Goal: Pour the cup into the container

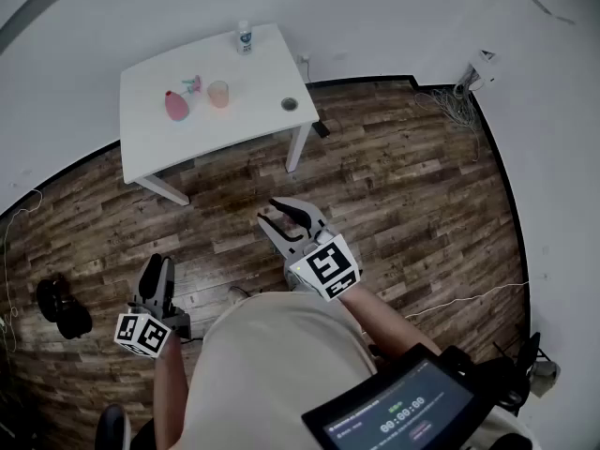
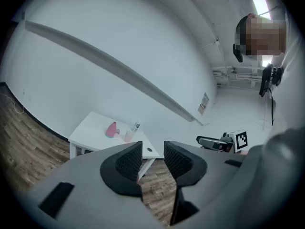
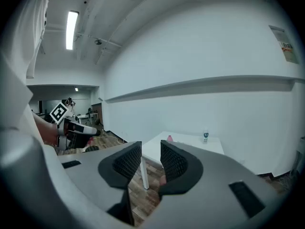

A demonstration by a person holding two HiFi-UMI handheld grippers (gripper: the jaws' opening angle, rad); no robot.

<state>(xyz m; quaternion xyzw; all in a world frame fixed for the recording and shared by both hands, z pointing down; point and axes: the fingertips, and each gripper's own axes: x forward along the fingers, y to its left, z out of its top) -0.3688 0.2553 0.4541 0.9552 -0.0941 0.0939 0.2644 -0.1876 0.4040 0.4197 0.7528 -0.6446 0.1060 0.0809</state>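
Left gripper and right gripper hang empty, jaws slightly apart, well short of the desk; its cup is out of reach.

Head view steeply down, well back from the tabletop, gripper views forward past their fingers, all sharing that tabletop.

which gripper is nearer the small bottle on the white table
Right. The right gripper is held forward over the floor, short of the table; the left gripper sits farther back, down-left of the bottle.
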